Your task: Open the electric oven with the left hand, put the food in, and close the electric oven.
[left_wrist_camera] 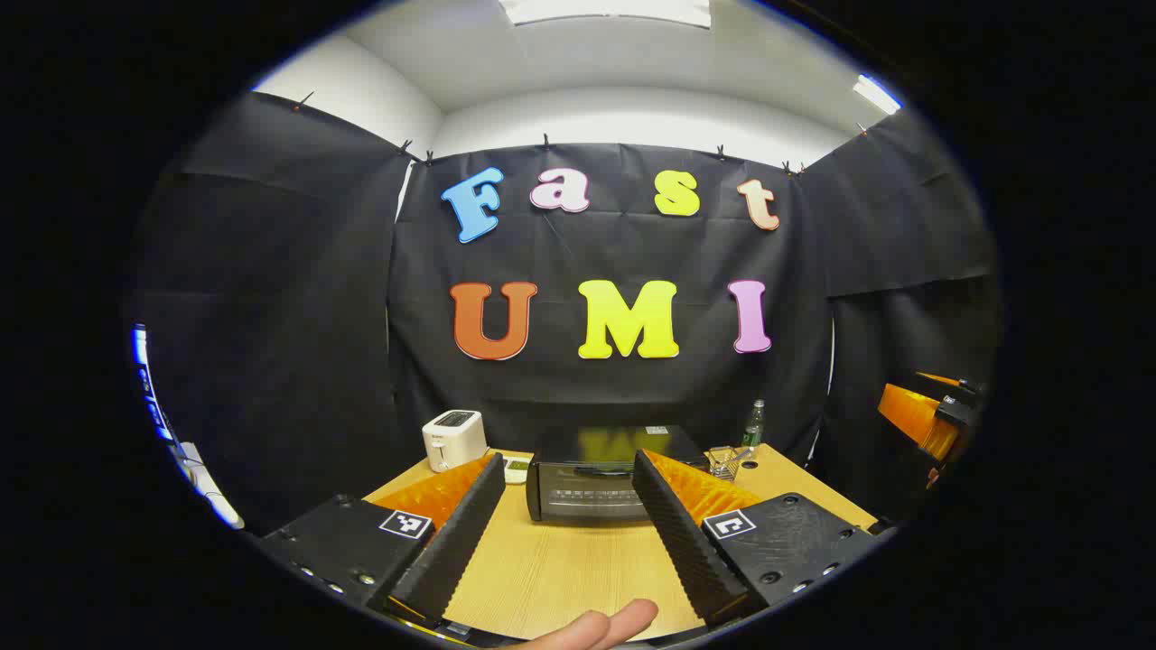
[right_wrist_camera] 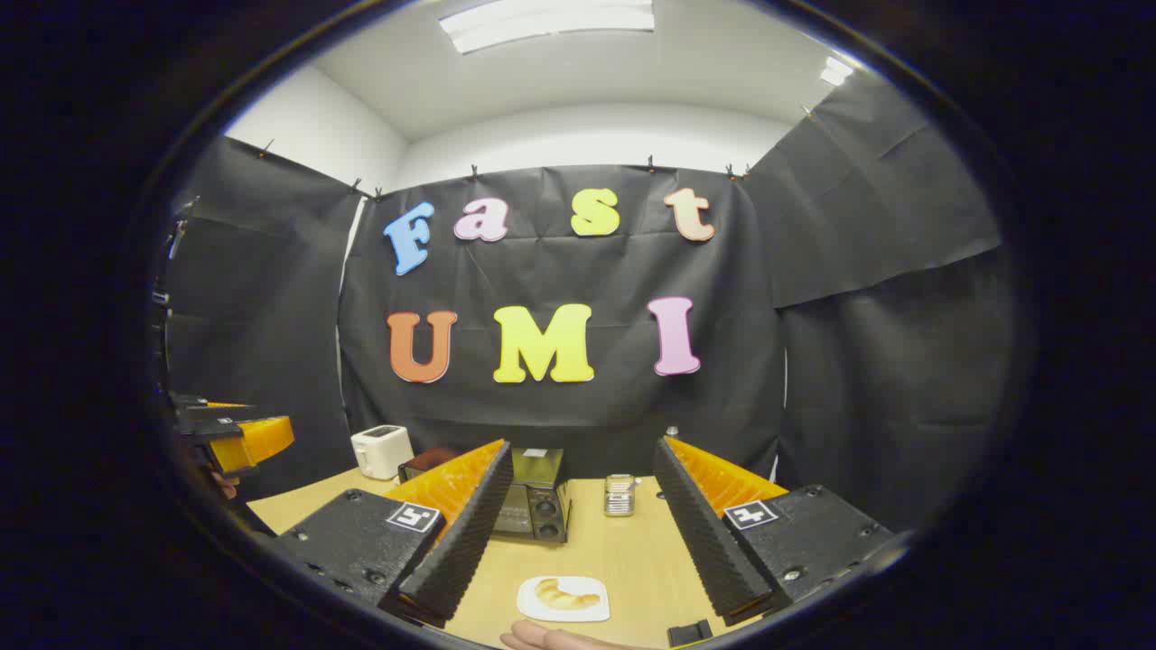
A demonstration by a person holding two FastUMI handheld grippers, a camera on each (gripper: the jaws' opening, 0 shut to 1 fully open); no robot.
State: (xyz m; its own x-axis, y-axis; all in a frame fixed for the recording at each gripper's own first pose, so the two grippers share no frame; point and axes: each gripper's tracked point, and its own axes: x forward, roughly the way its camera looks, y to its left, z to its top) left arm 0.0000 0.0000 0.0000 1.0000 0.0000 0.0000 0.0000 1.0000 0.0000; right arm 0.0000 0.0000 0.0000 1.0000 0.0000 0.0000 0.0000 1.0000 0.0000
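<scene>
A black electric oven [left_wrist_camera: 601, 483] stands at the back middle of the wooden table [left_wrist_camera: 560, 569], its door closed and its handle facing me. My left gripper [left_wrist_camera: 564, 469] is open and points straight at the oven from well in front of it. In the right gripper view the oven [right_wrist_camera: 533, 507] sits partly behind my left finger. A croissant [right_wrist_camera: 564, 593] lies on a small white plate [right_wrist_camera: 533, 607] on the table, below and between the fingers of my open right gripper [right_wrist_camera: 582, 456], which holds nothing.
A white toaster [left_wrist_camera: 454, 440] stands left of the oven. A green bottle [left_wrist_camera: 754, 424] and a wire holder [left_wrist_camera: 725, 461] stand to its right. A metal cup [right_wrist_camera: 619, 495] is by the oven. The other gripper [left_wrist_camera: 930, 411] shows at the right edge. A fingertip [left_wrist_camera: 601, 625] pokes in below.
</scene>
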